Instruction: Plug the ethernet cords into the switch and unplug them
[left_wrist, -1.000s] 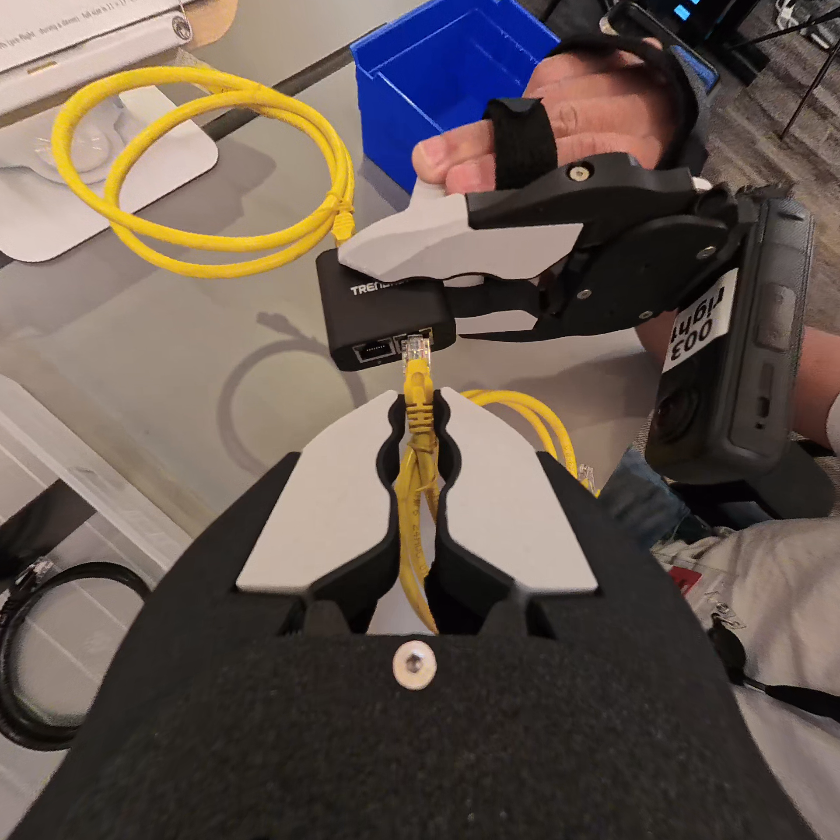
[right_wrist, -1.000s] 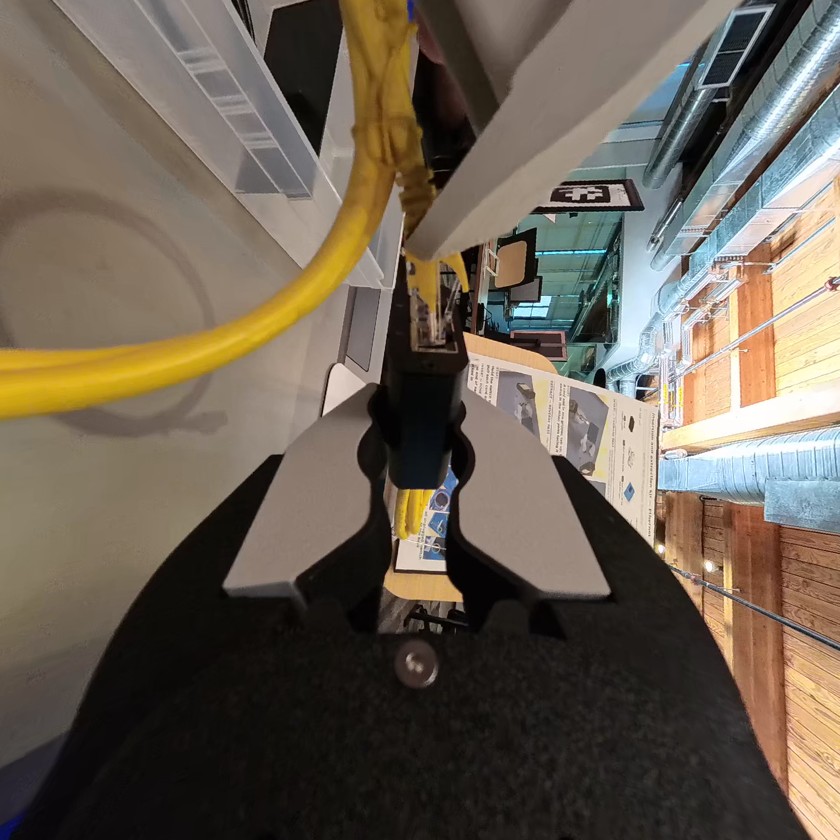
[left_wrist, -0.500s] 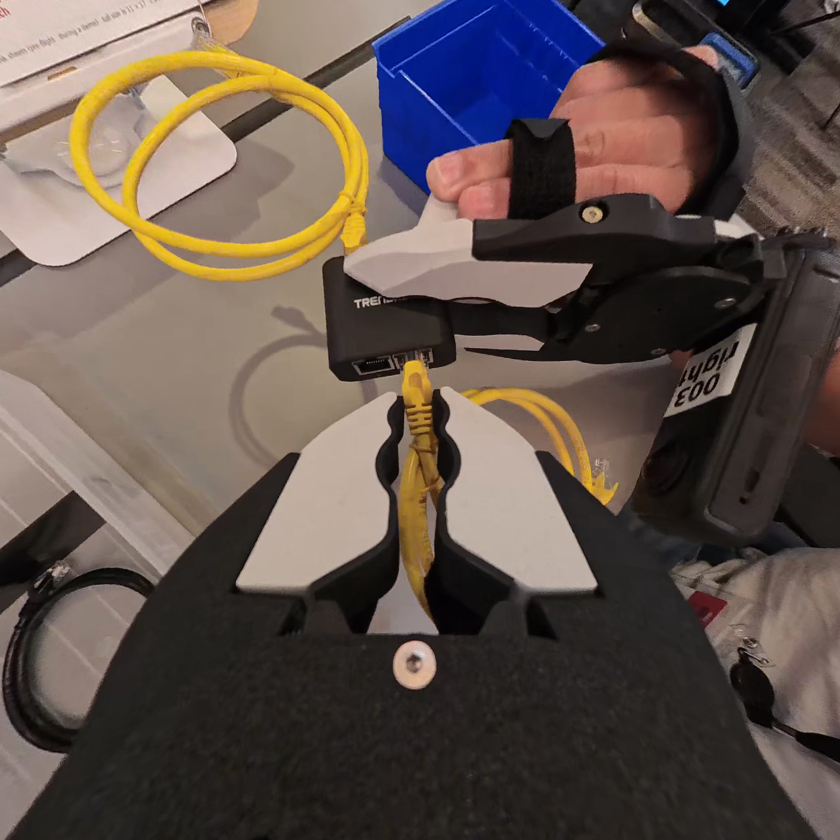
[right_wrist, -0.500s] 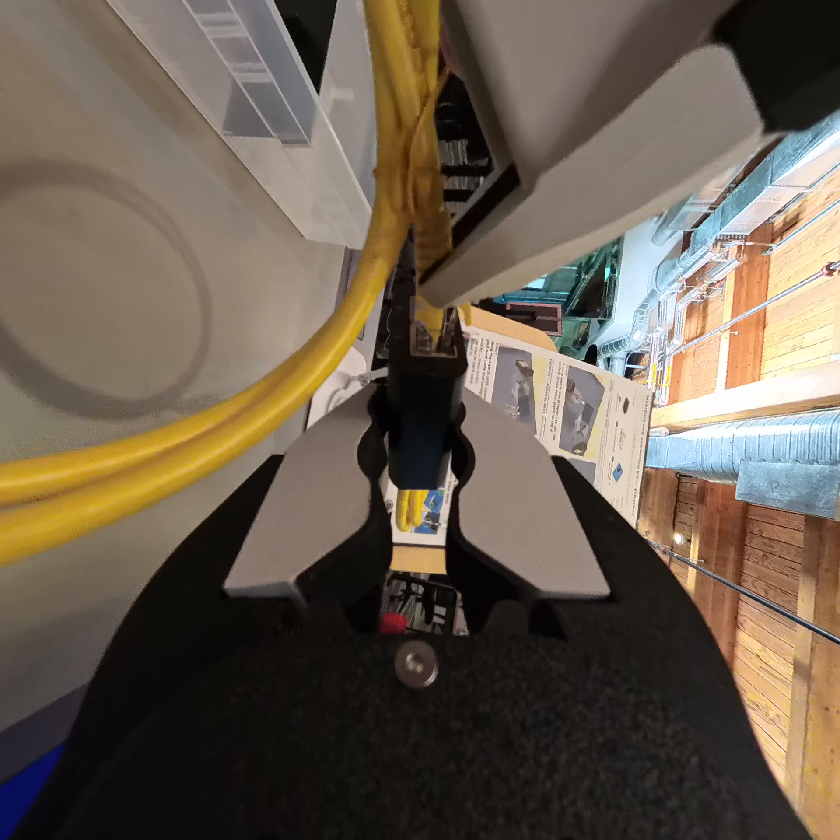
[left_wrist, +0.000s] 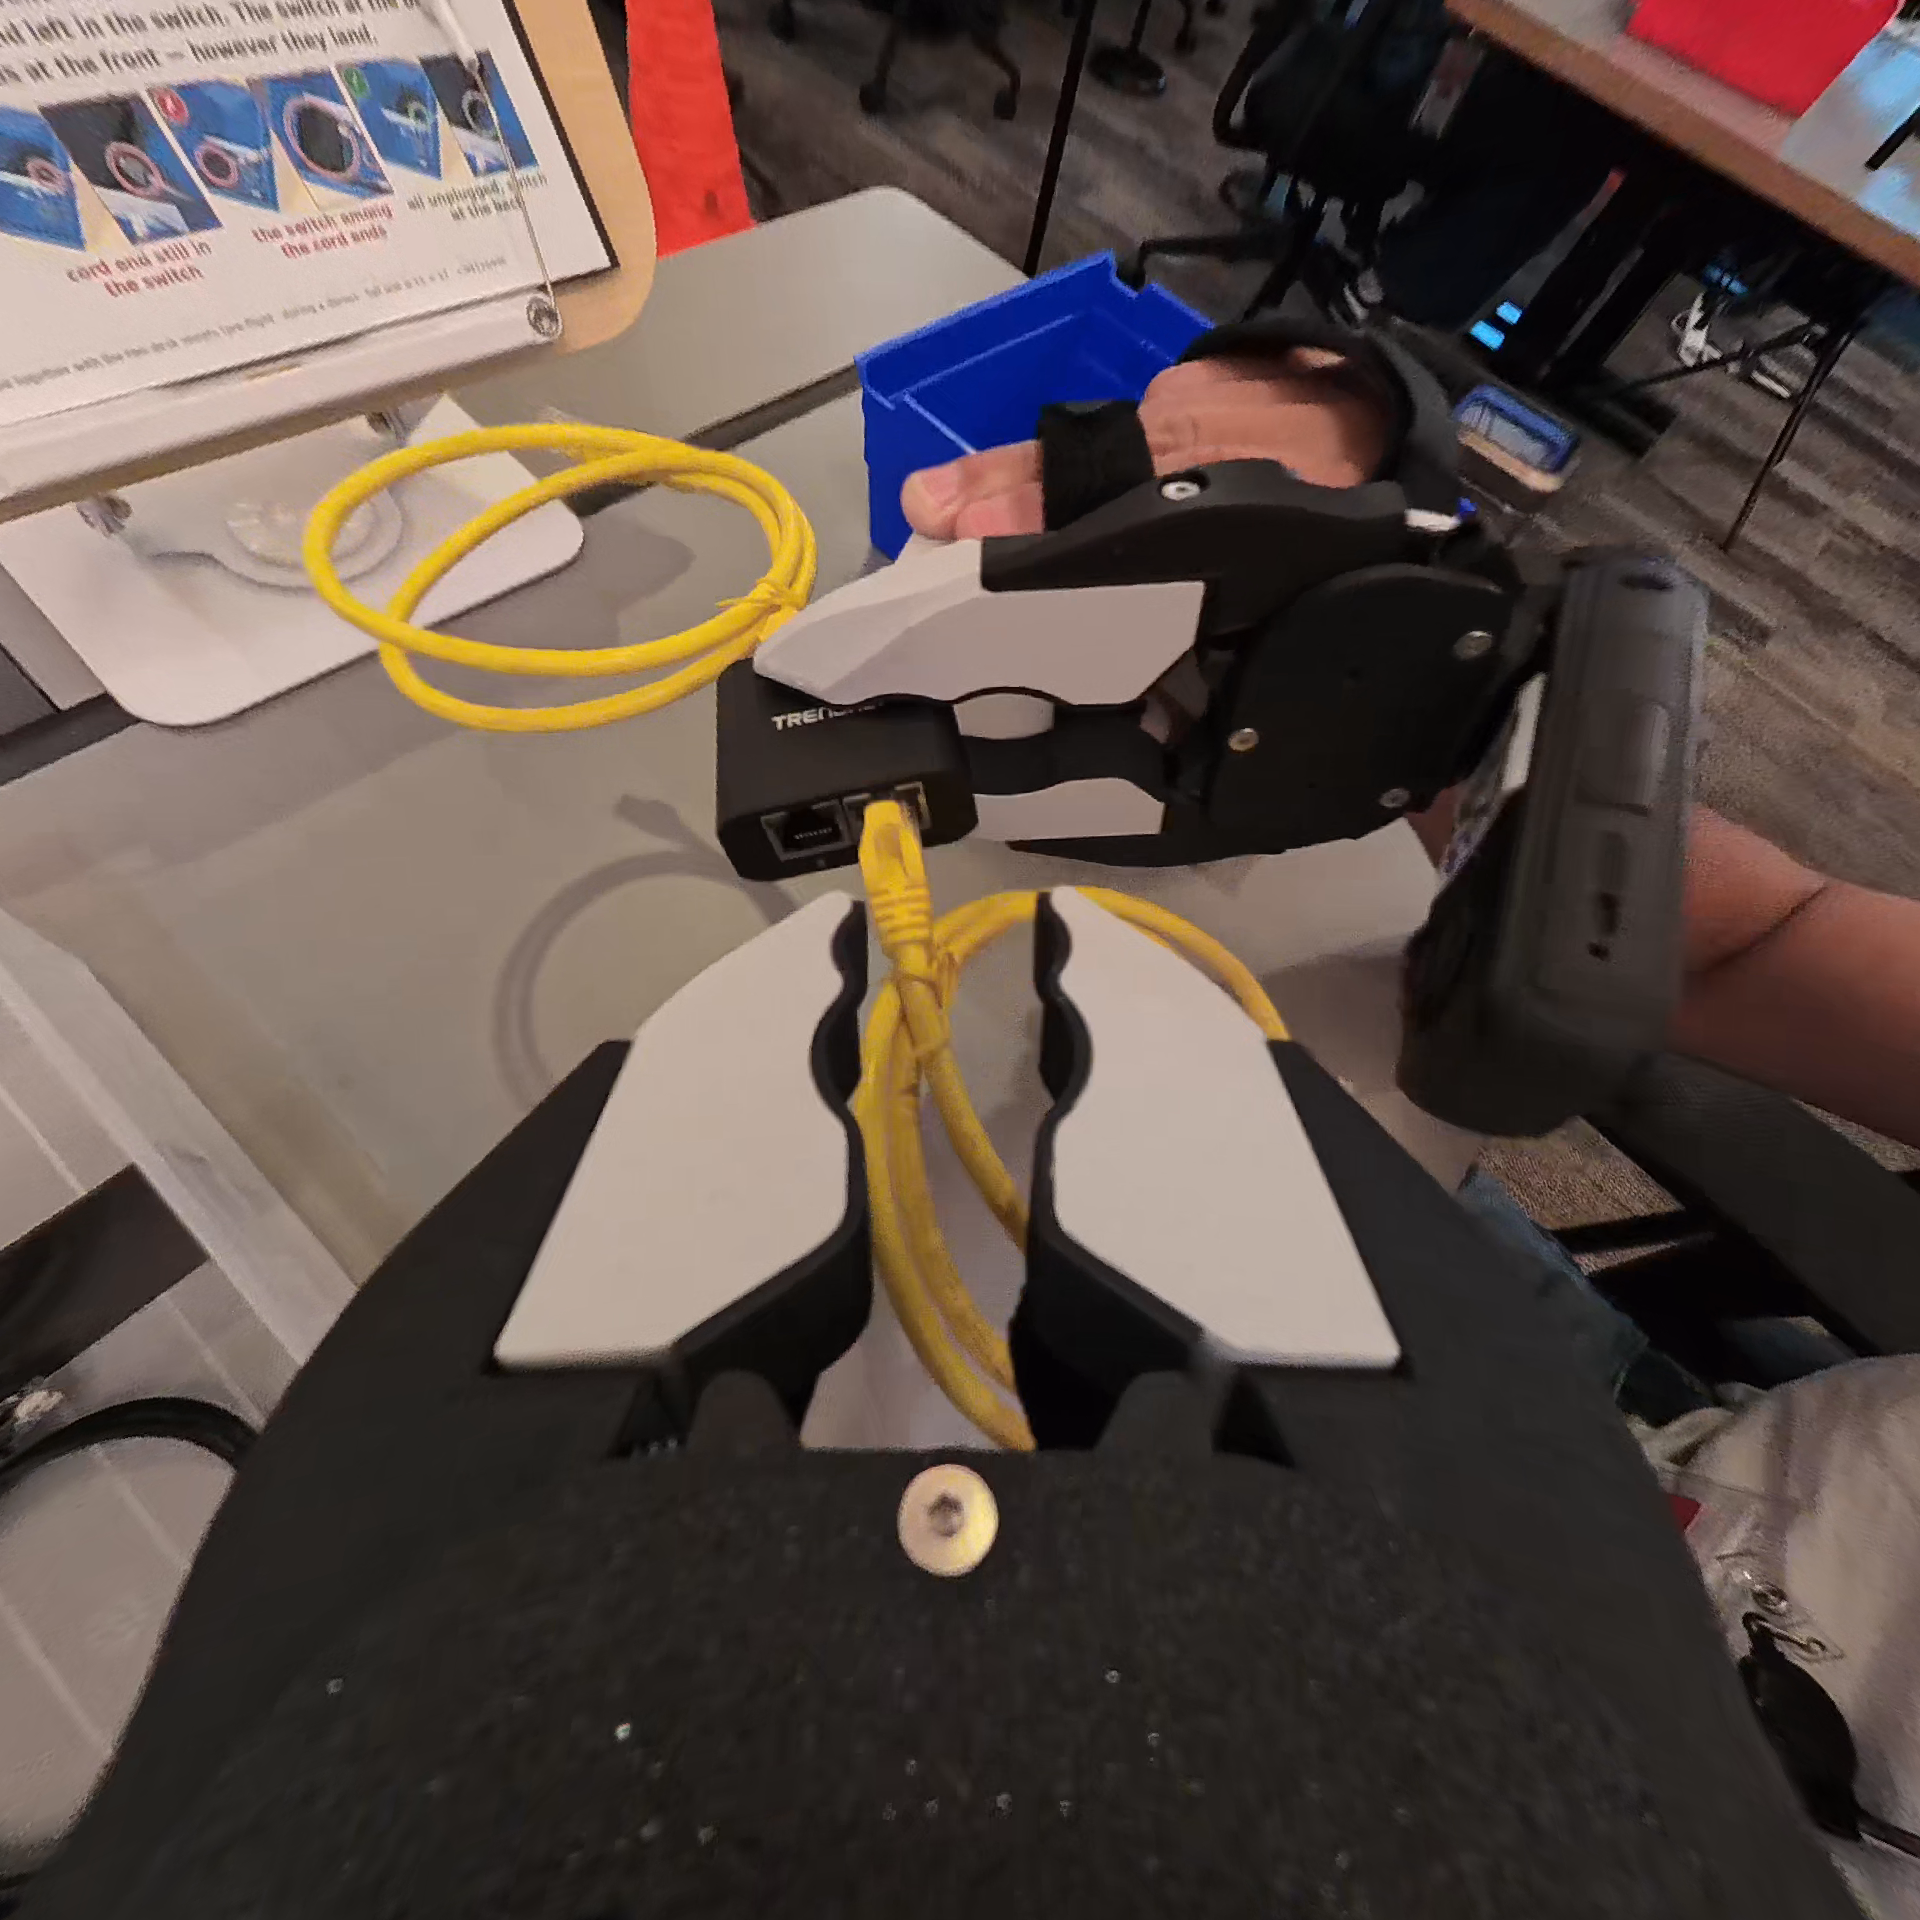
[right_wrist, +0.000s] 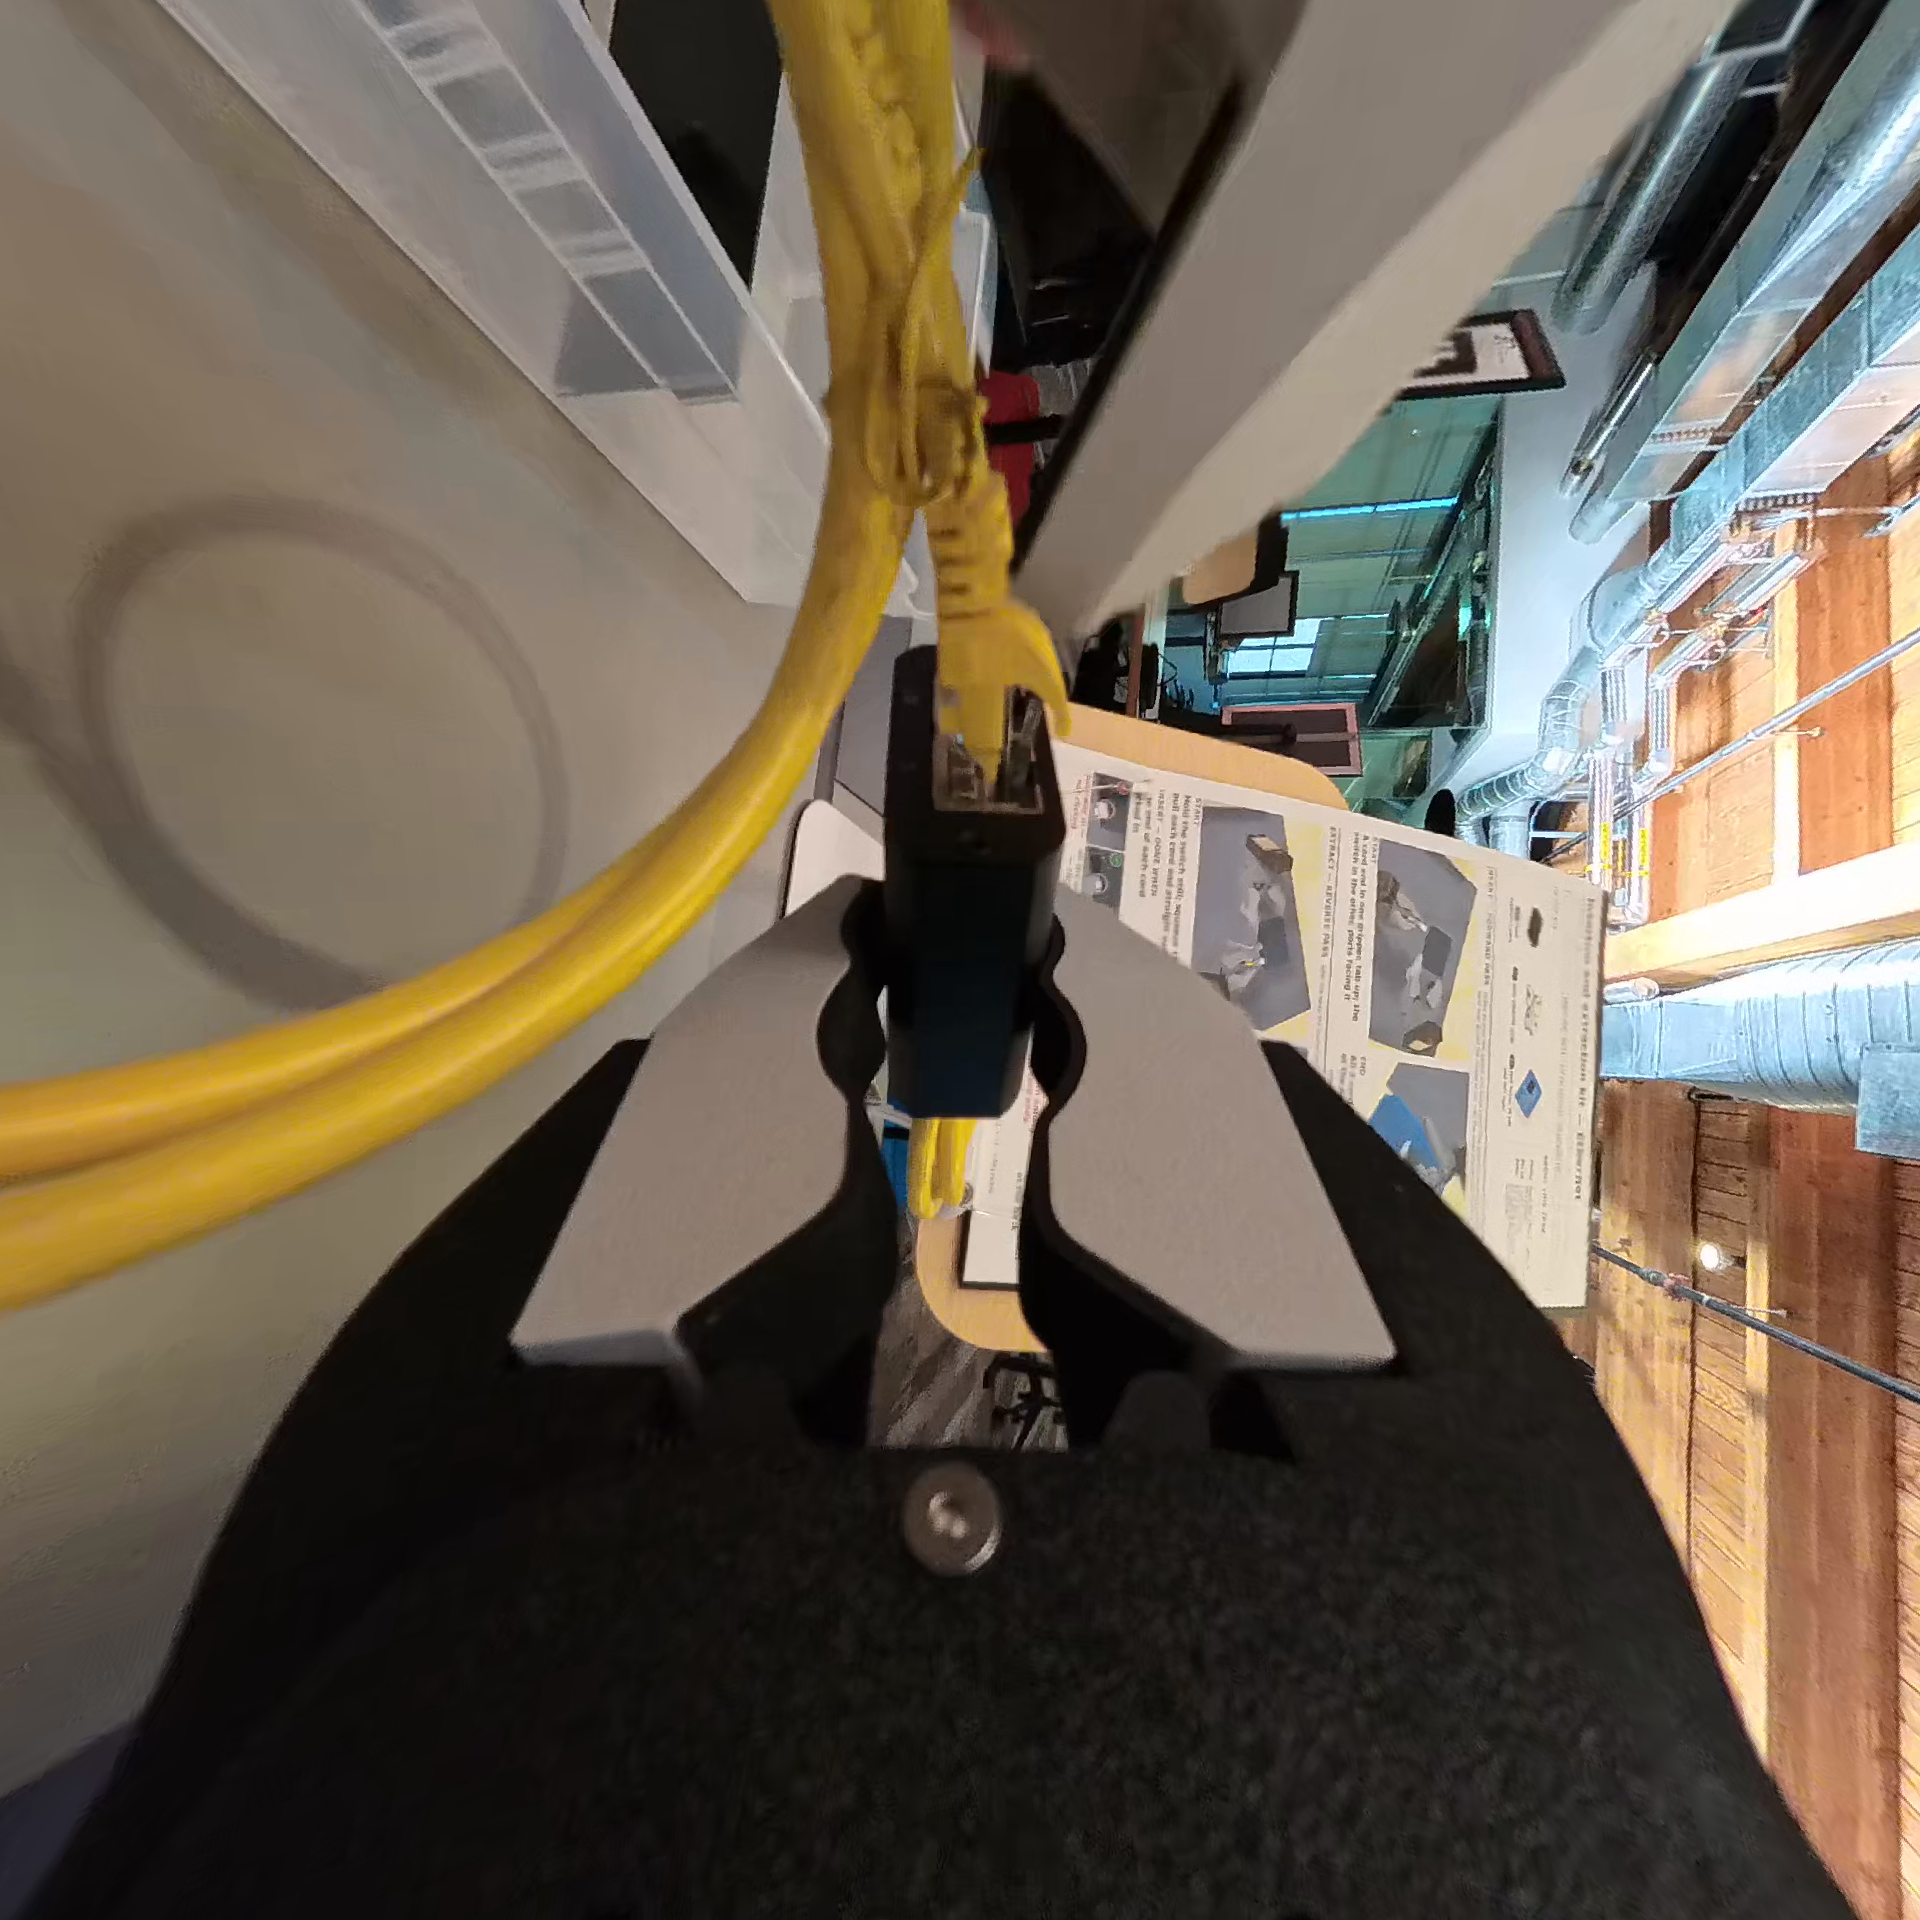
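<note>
In the left wrist view, a small black switch (left_wrist: 831, 769) is held above the grey table (left_wrist: 312, 883). A yellow ethernet plug (left_wrist: 891, 862) sits in one of its front ports, with an empty port to its left. My left gripper (left_wrist: 945, 914) is open. The yellow cord (left_wrist: 914, 1143) runs between its fingers with a gap on each side. My right gripper (right_wrist: 961, 914) is shut on the switch (right_wrist: 966, 935), pads pressed on both of its sides. The plug (right_wrist: 977, 665) also shows there, seated in the port.
A second coiled yellow cord (left_wrist: 561, 582) lies on the table behind the switch. A blue bin (left_wrist: 997, 395) stands at the back. An instruction sheet on a stand (left_wrist: 260, 208) is at the back left. A black cable (left_wrist: 104, 1434) lies at the lower left.
My left gripper has opened and let go of the yellow plug, which stays in the switch port. The left gripper has drawn back a little. The right gripper still holds the switch.
</note>
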